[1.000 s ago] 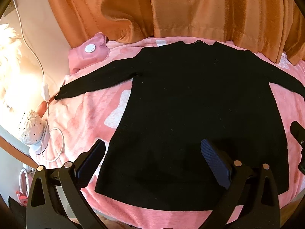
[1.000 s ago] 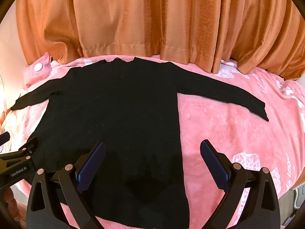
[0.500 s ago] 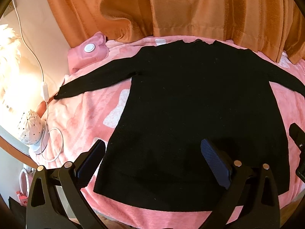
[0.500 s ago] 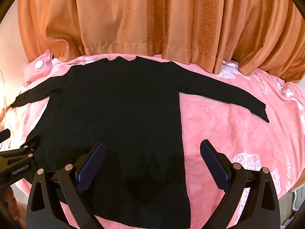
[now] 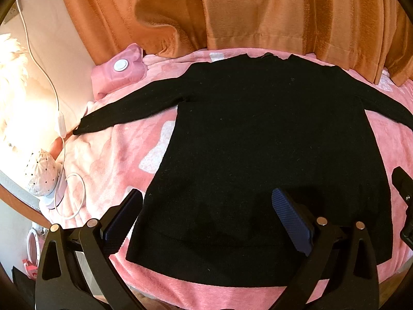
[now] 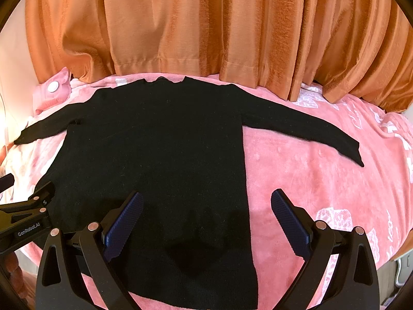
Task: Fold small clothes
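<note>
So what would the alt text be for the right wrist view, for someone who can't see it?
A black sweater lies flat, sleeves spread, on a pink blanket before orange curtains. The open right gripper hovers over its hem, and the left gripper pokes in at the left edge.

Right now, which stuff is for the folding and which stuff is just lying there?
For the folding:
black sweater, spread flat, sleeves out
left tongs, open above its hem
right tongs, open above its hem

Just lying there:
pink pouch
white cable
white spotted thing at the bed's edge
orange curtain
</note>
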Tool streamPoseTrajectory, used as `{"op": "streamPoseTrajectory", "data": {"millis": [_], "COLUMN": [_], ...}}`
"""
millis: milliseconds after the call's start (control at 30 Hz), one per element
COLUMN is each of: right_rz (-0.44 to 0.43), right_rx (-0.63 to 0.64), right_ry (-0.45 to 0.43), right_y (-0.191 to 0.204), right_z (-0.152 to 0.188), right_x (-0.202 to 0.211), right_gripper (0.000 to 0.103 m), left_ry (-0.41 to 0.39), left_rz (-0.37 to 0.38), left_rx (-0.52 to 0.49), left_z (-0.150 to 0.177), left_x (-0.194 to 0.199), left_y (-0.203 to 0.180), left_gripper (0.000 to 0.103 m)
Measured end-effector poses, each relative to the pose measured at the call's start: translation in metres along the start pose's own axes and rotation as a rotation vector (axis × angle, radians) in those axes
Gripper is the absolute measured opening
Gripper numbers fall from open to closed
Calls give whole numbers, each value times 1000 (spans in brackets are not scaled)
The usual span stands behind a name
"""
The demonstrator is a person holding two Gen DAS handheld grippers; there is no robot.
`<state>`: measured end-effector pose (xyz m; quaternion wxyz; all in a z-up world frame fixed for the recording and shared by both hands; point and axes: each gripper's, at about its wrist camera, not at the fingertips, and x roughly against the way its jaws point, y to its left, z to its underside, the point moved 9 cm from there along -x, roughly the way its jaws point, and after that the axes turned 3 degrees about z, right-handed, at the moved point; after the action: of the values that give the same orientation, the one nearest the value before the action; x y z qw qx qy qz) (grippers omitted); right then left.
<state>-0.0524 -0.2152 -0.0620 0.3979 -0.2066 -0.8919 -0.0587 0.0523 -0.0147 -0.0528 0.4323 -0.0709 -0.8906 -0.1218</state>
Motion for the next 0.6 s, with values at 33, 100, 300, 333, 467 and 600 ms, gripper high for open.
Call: {"op": "streamPoseTrajectory", "data": {"millis": [33, 100, 300, 333, 467, 600], "right_rz": [0, 1, 0, 0, 2, 3], "right_rx": [0, 1, 1, 1, 6, 10], "right_ry": [0, 0, 0, 0, 0, -2], "right_y": [0, 0, 1, 1, 2, 5], "right_z": [0, 0, 0, 0, 0, -1], "right_x": [0, 0, 0, 0, 0, 0], "right_gripper": [98, 98, 98, 98, 98, 98], "left_ry": [1, 1, 3, 2, 6, 6], "left_rz": [-1, 0, 0, -1, 0, -1], "left_rx": [-2, 0, 0, -1, -2, 0], "left_z": [0, 0, 1, 1, 2, 2], "left_x": [0, 0, -1, -1, -1, -1], "left_y": [0, 0, 0, -1, -1, 0], "left_gripper": [98, 98, 98, 98, 98, 98]}}
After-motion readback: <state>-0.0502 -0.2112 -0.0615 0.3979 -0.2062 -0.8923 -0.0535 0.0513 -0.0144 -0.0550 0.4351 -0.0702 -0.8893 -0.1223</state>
